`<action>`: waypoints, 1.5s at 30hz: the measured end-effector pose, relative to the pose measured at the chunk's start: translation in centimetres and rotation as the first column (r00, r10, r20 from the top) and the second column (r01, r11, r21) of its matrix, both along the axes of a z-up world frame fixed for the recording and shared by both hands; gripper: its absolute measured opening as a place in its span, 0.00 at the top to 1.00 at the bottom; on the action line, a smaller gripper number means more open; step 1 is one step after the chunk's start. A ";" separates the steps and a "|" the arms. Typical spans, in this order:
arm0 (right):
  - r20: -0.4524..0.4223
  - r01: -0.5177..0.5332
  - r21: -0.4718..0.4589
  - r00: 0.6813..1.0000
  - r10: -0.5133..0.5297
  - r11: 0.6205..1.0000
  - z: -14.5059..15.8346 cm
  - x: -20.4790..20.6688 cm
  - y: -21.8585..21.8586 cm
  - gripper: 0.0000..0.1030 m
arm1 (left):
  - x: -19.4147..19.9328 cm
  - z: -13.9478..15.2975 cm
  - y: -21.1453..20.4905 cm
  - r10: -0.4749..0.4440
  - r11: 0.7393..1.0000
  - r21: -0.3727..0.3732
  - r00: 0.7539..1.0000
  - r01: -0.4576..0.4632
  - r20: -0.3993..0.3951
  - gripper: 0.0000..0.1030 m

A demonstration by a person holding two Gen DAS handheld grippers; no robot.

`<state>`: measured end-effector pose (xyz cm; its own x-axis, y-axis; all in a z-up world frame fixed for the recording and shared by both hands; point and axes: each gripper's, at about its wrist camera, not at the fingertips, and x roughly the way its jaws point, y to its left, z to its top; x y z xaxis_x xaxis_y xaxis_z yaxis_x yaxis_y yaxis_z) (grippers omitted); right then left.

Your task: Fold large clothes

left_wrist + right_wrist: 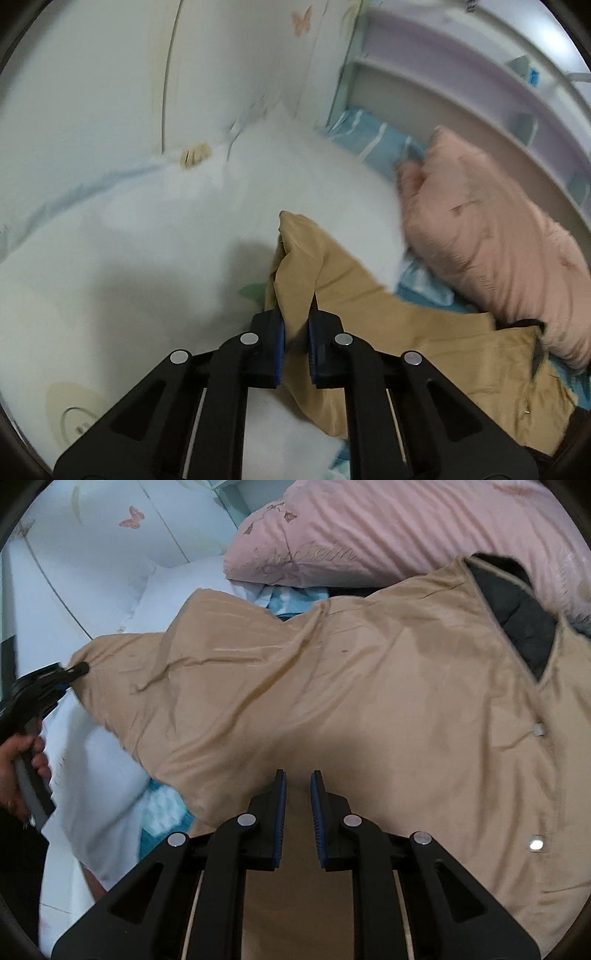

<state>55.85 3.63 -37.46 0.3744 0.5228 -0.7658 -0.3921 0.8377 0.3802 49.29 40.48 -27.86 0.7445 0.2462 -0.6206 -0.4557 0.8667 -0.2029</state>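
A tan padded jacket [332,672] with a dark lining at its collar [517,620] lies spread on the bed. My left gripper [294,310] is shut on the end of the jacket's sleeve [295,258], which stands up between the blue pads. In the right wrist view the same left gripper [74,670] pinches the sleeve tip at the far left, with a hand [18,760] on its handle. My right gripper [298,775] sits low on the jacket's body, jaws nearly together, with tan fabric filling the narrow gap.
A pink quilt [369,528] is bunched behind the jacket, beside it on the right in the left wrist view [480,240]. White bedding [184,221] lies under the sleeve. A blue striped sheet [376,136] shows beneath. A shelved headboard [461,74] and a wall close the far side.
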 end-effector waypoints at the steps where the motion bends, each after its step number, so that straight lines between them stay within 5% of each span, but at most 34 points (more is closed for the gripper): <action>1: -0.003 0.004 0.027 1.000 -0.004 1.000 0.0 0.2 0.2 0.87 | -0.2 0.9 -0.6 -0.013 1.000 0.015 1.000 0.013 0.014 0.91; 5: -0.008 -0.001 0.125 1.000 0.002 0.992 0.1 0.8 1.4 0.87 | -2.0 5.4 -3.7 -0.077 0.995 0.072 0.992 0.070 0.100 0.91; 9: -0.101 0.001 0.025 0.995 0.001 1.000 -3.2 2.2 3.4 0.89 | -2.3 8.9 -7.8 -0.189 0.981 0.079 0.966 0.177 0.178 0.91; 14: -0.113 0.006 0.096 0.994 0.005 0.995 -3.7 2.5 2.2 0.93 | -1.1 11.3 -15.7 -0.354 0.935 0.064 0.902 0.349 0.248 0.91; 20: -0.054 0.120 0.211 0.992 -0.112 0.970 0.8 0.6 -7.3 1.00 | 1.8 11.4 -25.7 -0.509 0.851 0.029 0.810 0.525 0.291 0.91; 23: -0.001 0.179 0.180 0.983 -0.182 0.967 2.2 -1.1 -12.8 0.99 | 3.8 10.0 -30.4 -0.560 0.811 -0.006 0.779 0.585 0.282 0.91; 27: -0.036 0.230 0.200 0.973 -0.228 0.952 2.1 -2.5 -18.9 0.96 | 6.3 7.5 -34.8 -0.583 0.786 -0.070 0.774 0.614 0.247 0.91; 36: 0.055 0.447 0.003 0.893 -0.446 0.895 2.6 -5.8 -31.6 0.98 | 9.0 1.5 -46.5 -0.724 0.665 -0.108 0.673 0.739 0.152 0.91; 45: 0.092 0.607 -0.050 0.794 -0.601 0.793 2.8 -8.7 -42.1 0.96 | 12.2 -9.1 -53.1 -0.763 0.641 -0.217 0.640 0.736 -0.084 0.91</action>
